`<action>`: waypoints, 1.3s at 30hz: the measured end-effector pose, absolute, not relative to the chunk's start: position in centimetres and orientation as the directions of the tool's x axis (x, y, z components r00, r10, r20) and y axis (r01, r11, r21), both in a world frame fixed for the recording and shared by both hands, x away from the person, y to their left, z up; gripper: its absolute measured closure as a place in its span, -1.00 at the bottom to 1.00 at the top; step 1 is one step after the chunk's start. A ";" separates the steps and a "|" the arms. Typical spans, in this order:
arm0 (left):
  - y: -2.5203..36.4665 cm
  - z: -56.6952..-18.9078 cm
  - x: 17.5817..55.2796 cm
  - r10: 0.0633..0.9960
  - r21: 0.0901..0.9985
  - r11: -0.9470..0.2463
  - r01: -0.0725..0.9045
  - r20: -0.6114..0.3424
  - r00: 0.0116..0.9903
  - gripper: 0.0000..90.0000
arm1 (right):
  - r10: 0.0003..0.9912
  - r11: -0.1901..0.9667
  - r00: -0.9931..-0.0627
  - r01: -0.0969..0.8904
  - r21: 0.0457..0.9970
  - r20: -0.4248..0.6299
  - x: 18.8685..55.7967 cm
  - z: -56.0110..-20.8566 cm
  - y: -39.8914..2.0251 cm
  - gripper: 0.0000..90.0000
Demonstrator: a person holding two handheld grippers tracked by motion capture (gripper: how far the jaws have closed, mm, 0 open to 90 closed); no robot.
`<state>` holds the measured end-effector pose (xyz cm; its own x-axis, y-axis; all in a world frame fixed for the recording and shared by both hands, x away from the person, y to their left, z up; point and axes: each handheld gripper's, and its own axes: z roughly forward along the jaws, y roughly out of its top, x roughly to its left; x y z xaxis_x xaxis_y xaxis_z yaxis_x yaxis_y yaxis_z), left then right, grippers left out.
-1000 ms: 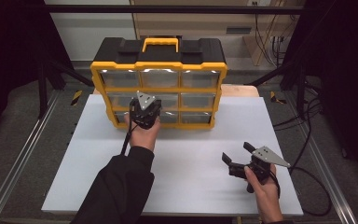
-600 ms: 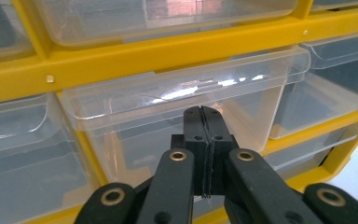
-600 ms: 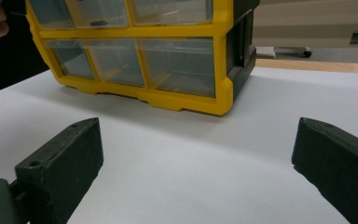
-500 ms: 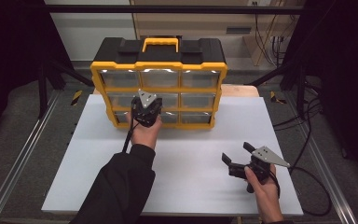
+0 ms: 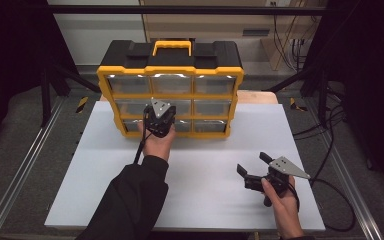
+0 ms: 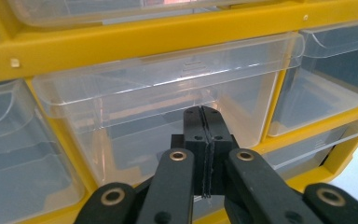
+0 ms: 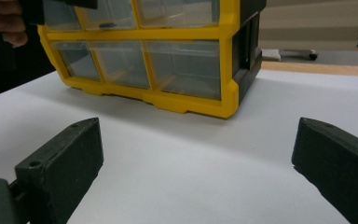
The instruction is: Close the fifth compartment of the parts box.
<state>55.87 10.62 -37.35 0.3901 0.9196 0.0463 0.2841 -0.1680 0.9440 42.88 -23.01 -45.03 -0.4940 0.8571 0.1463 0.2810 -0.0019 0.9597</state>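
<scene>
Up close, clear drawer point(image 6: 168, 107), yellow organizer point(image 5: 170, 95)

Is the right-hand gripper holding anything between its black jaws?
No: the right gripper has its jaws spread wide apart, with bare white table between them.

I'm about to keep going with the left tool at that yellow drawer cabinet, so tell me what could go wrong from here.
1. The left tool, its jaws shut together, sits against the clear middle drawer; whether it grips the lip is unclear, so a pull may slip off.
2. The drawer cabinet stands free on the white table; pushing or pulling could slide or tip it.
3. The right tool, open, rests apart from the cabinet and does not brace it.
</scene>
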 end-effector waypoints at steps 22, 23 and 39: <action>11.6 -37.4 56.4 0.926 0.946 -0.141 0.290 0.023 0.376 0.99 | 0.861 -0.010 -0.485 0.287 0.958 0.154 43.2 -45.2 -23.1 -0.95; 11.6 -37.4 56.4 0.926 0.947 -0.142 0.289 0.024 0.377 0.99 | 0.861 -0.010 -0.485 0.288 0.958 0.154 43.2 -45.2 -23.1 -0.95; 11.5 -37.5 55.9 0.917 0.949 -0.150 0.278 0.029 0.397 0.99 | 0.865 0.001 -0.482 0.281 0.960 0.141 43.1 -45.1 -23.0 -0.94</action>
<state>55.88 11.49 -37.54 0.3969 0.9174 0.0287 0.2778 -0.1499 0.9489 43.15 -23.02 -45.13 -0.4823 0.8646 0.1407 0.2815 0.0009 0.9596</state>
